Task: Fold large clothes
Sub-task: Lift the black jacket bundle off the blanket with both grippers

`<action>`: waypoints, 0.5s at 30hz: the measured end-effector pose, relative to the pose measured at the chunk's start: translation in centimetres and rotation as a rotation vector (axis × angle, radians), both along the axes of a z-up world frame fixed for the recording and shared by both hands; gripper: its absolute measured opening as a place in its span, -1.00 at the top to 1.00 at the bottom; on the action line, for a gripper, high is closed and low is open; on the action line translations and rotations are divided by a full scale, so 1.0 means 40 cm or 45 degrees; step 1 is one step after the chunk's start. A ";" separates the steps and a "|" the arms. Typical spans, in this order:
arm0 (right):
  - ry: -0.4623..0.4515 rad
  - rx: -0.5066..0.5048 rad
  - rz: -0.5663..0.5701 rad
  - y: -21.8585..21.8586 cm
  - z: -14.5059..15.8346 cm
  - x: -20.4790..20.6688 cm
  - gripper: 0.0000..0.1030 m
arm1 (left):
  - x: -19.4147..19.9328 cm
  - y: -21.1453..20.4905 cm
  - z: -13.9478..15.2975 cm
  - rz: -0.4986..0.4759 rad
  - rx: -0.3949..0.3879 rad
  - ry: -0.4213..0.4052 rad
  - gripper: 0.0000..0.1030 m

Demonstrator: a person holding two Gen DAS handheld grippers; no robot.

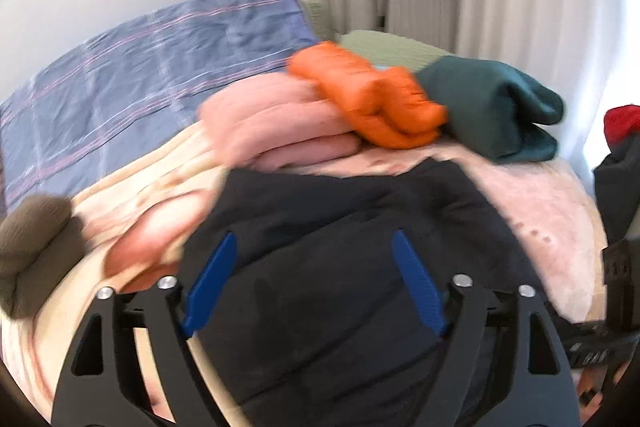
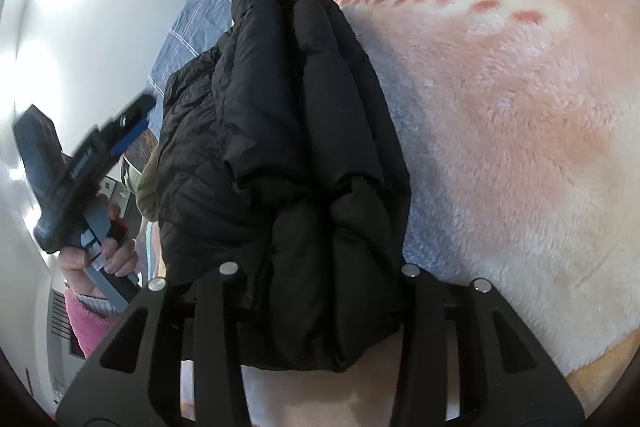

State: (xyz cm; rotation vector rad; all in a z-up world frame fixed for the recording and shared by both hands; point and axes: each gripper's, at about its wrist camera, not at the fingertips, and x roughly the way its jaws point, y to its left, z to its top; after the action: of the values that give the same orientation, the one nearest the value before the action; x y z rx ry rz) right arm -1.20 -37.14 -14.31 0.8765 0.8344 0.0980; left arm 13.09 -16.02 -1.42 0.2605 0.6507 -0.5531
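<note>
Black puffer jacket bunched inside right tool, clamped; left tool wide above it.

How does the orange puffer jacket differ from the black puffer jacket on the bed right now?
The orange puffer jacket lies folded into a compact bundle at the far side of the bed; the black puffer jacket is larger-looking, bunched and only partly folded, close to the grippers. The orange one lies free of both grippers; the black one has a thick fold clamped in the right gripper. Both are quilted and rest on the fleece blanket.
</note>
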 end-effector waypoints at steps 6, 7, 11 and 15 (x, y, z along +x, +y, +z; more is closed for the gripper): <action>-0.007 -0.052 0.004 0.015 0.001 0.013 0.17 | 0.101 0.155 -0.097 0.143 -0.278 0.364 -0.84; -0.007 -0.057 0.003 0.018 0.002 0.014 0.16 | 0.119 0.165 -0.119 0.155 -0.338 0.427 -0.86; -0.010 -0.070 0.006 0.025 0.007 0.012 0.15 | 0.176 0.160 -0.186 0.150 -0.436 0.599 -0.97; -0.014 -0.076 0.012 0.027 0.006 0.009 0.14 | 0.225 0.171 -0.227 0.136 -0.576 0.733 -0.97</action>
State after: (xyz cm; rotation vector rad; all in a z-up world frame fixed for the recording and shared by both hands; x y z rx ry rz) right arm -0.84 -36.05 -14.06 0.8153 0.8274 0.0860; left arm 22.11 -9.17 -10.49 -0.3736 1.0632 -0.6608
